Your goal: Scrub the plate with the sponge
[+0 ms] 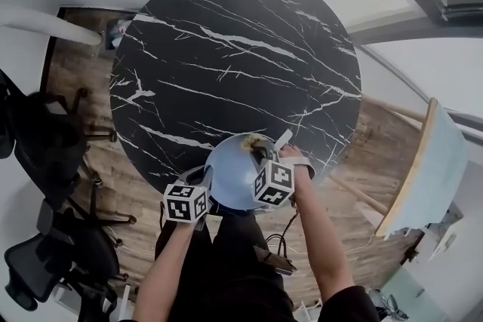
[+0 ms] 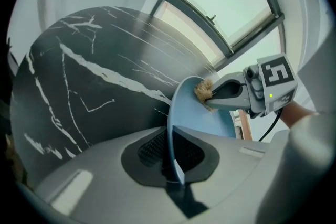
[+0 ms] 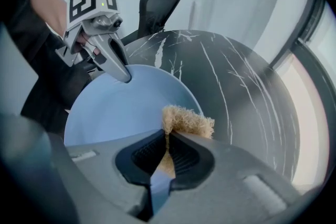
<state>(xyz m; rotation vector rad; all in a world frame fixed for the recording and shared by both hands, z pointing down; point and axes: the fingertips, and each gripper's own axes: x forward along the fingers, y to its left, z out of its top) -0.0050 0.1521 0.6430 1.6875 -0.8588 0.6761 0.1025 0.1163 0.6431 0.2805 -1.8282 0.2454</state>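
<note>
1. Two black office chairs (image 1: 45,139) stood at the far left of the head view on a wooden floor (image 1: 75,79), beside a round black marble table (image 1: 226,49) veined in white.
2. At the table's near edge, the left gripper (image 1: 204,179) had its jaws pressed onto the near rim of a light blue plate (image 1: 234,177). In the left gripper view the plate rose edge-on from between the two pads, clamped on both sides.
3. The plate was tilted steeply, with its hollow face turned toward the right gripper. It hung over the table's near edge, and whether it touched the tabletop could not be told.
4. A tan, fibrous sponge (image 3: 186,120) lay against the plate's face close to the far rim.
5. The right gripper (image 3: 165,152) was pinching that sponge. Its jaws were closed on the sponge's lower part, and a tuft stuck out past the tips onto the blue surface.
6. At the far right of the head view, a pale panel with a wooden edge (image 1: 430,170) leaned, well apart from the table.
</note>
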